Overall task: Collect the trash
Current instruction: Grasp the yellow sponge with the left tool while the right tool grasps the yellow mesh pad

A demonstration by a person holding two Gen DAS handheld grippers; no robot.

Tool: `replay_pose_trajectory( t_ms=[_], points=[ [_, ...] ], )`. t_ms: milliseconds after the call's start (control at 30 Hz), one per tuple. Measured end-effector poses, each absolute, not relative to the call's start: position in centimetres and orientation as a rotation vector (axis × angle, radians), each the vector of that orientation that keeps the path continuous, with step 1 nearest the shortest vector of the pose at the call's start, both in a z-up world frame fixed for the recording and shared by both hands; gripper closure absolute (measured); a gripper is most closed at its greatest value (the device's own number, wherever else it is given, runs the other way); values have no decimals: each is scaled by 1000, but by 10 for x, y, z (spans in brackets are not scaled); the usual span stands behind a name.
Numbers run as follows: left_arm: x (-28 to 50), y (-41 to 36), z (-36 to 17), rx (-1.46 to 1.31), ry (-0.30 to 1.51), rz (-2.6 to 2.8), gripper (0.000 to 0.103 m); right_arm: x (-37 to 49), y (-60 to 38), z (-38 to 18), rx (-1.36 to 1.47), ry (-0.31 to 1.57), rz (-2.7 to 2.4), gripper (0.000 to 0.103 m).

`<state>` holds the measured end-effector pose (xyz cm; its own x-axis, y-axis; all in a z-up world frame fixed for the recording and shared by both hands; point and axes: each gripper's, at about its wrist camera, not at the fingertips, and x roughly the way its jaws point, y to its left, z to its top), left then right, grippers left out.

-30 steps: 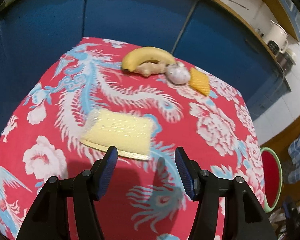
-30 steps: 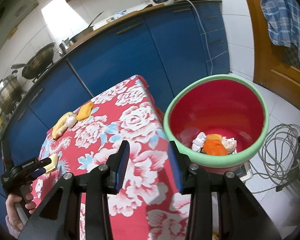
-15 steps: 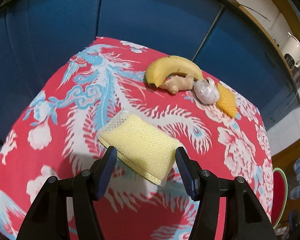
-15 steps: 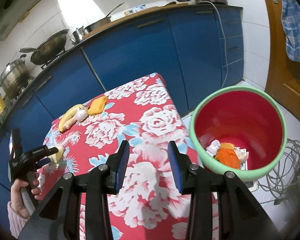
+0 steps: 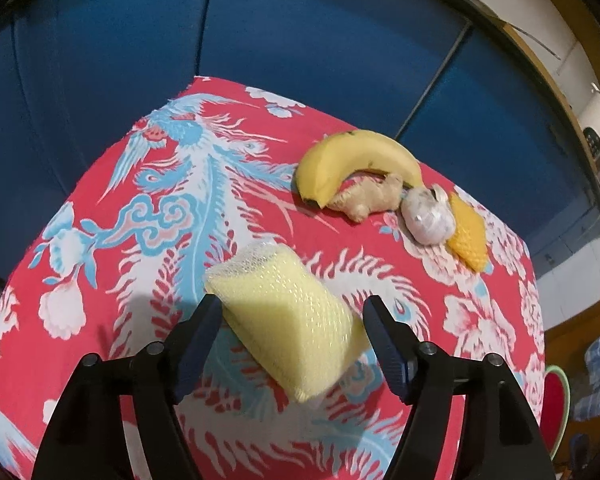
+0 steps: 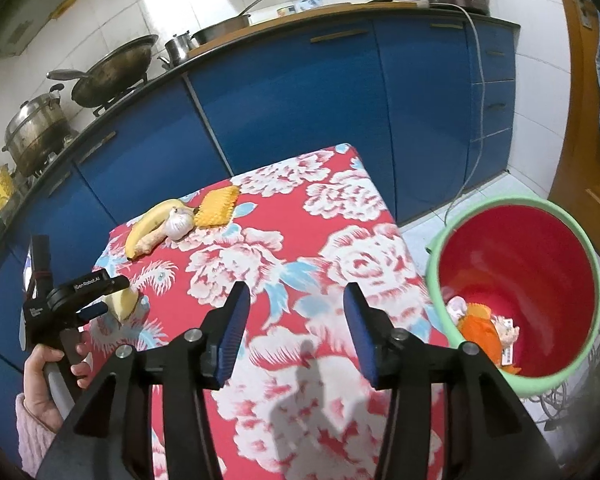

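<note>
Your left tool (image 5: 292,340) has just been opening and now stands wide, with the pale yellow sponge (image 5: 288,316) lying on the surface (image 5: 140,208) between its fingers, pads not pressing it. Your right tool (image 6: 292,328) has also been opening, nothing between its fingers; the bin (image 6: 516,280) sits just right of it.

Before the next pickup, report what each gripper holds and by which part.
Nothing is held. The left gripper has just been opening; its fingers straddle the sponge, which lies on the table. The right gripper, also opening, is empty.
</note>
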<state>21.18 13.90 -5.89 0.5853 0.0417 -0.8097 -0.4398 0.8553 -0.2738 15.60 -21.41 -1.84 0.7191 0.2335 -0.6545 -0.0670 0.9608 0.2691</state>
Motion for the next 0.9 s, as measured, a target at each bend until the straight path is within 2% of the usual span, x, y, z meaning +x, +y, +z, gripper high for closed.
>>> replay_pose_trajectory(
  t_ms=[367,533,900],
  points=[
    [219,122,-63,-345,932,274,29,219,-166,-26,184,792,201,48],
    [215,119,-64,-308,904,265,42,251,-141,-40,161,833,204,48],
    [212,119,-65,-289,862,242,46,309,-95,-71,156,897,235,48]
  ],
)
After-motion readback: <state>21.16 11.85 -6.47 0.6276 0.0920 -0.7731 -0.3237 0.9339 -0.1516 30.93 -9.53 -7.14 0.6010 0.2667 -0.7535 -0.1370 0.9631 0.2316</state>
